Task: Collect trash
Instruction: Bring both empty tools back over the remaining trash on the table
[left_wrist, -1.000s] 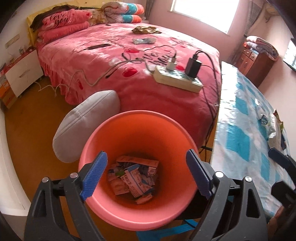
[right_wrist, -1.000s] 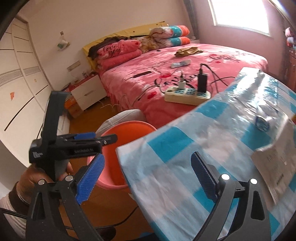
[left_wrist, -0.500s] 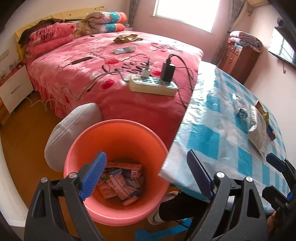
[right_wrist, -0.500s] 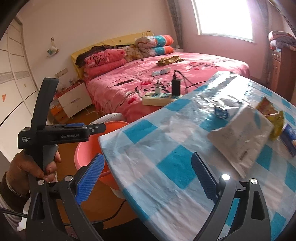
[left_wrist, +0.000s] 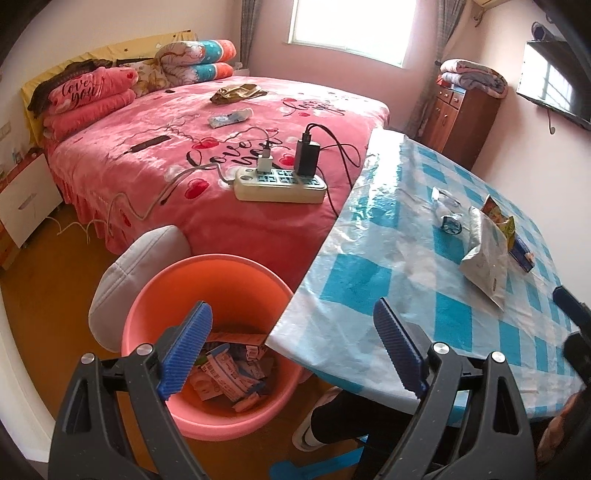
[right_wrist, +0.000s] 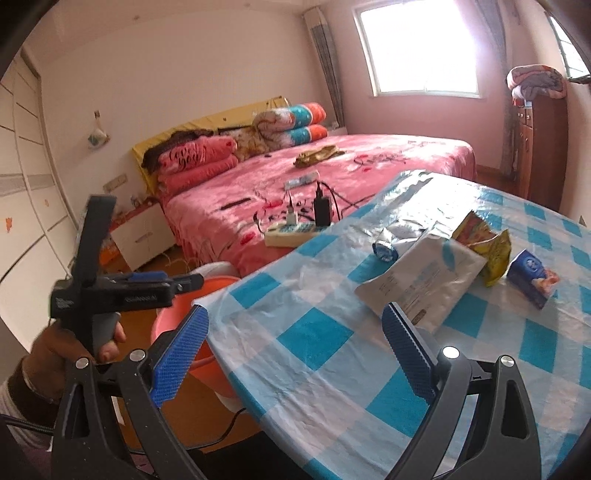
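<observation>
An orange bin (left_wrist: 221, 273) stands on the floor at the table's left corner, with several paper wrappers (left_wrist: 225, 373) in it. My left gripper (left_wrist: 291, 350) is open and empty above the bin's right rim and the table corner. On the blue-checked table (right_wrist: 317, 332) lie a white pouch (right_wrist: 424, 280), a crumpled clear bottle with a blue cap (right_wrist: 386, 249), a yellow snack bag (right_wrist: 487, 254) and a small blue carton (right_wrist: 532, 273). My right gripper (right_wrist: 295, 354) is open and empty over the table's near edge, short of the pouch.
A pink bed (left_wrist: 207, 147) with a power strip (left_wrist: 280, 184) and cables stands behind the bin. A grey cushion (left_wrist: 133, 273) leans beside the bin. A wooden cabinet (left_wrist: 465, 122) stands at the back right. The left gripper's body (right_wrist: 110, 291) shows left of the table.
Both grippers have pulled back and turned right, from over the bin toward the table. The trash on the table has come into both views. Both stay open.
</observation>
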